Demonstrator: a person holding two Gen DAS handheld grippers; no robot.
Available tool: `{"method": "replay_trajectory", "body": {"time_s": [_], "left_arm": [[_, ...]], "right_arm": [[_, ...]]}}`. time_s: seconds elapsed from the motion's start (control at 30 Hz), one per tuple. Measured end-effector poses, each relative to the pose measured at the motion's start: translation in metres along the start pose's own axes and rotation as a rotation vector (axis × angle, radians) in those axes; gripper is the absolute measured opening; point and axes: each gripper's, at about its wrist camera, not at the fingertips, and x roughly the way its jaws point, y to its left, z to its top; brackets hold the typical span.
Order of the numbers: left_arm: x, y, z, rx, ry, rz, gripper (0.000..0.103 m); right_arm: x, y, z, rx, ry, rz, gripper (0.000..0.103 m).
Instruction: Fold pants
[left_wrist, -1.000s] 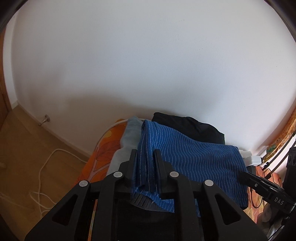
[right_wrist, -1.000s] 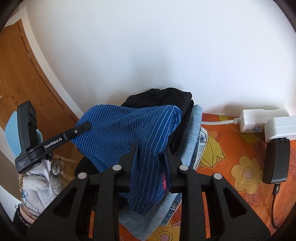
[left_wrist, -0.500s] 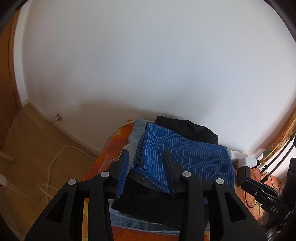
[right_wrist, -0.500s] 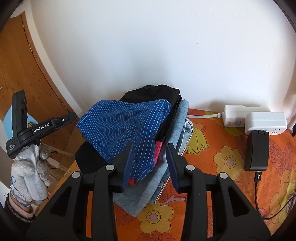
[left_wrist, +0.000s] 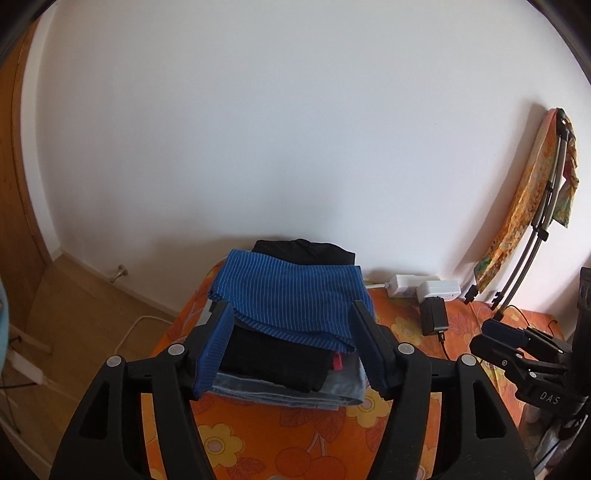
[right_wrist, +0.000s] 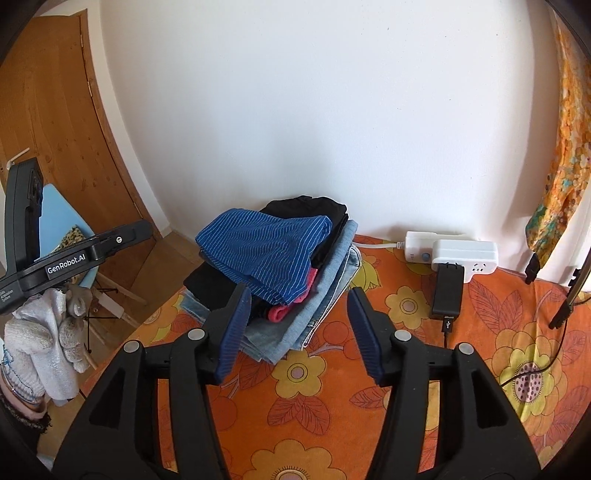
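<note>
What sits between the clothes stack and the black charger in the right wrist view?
Only bare floral orange cover separates the clothes stack from the black charger; a white cable runs behind, along the wall.

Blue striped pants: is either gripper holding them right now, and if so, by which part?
Neither. Both the left gripper and right gripper are open and empty; the blue striped pants lie folded on top of the pile.
</note>
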Motion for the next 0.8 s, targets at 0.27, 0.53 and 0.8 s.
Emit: {"method": "replay_trajectory", "body": {"time_s": [0.27,0.53,0.8], "left_arm": [[-0.054,-0.049,-0.028,0.028,-0.015,-0.06,0.072],[-0.092,-0.085,-0.077,-0.01,0.017,-0.1,0.076],[-0.131,-0.114,-0.118,0.002,0.032,-0.065,0.077]], "right_arm": [[-0.08,-0.006,-0.028,-0.017,-0.047,-0.01,0.078],[-0.146,-0.006,-0.076,-0.095,-0.057,-0.04,0.084],[-0.191,-0.011,-0.124,-0.131,-0.058,-0.069,0.094]]}}
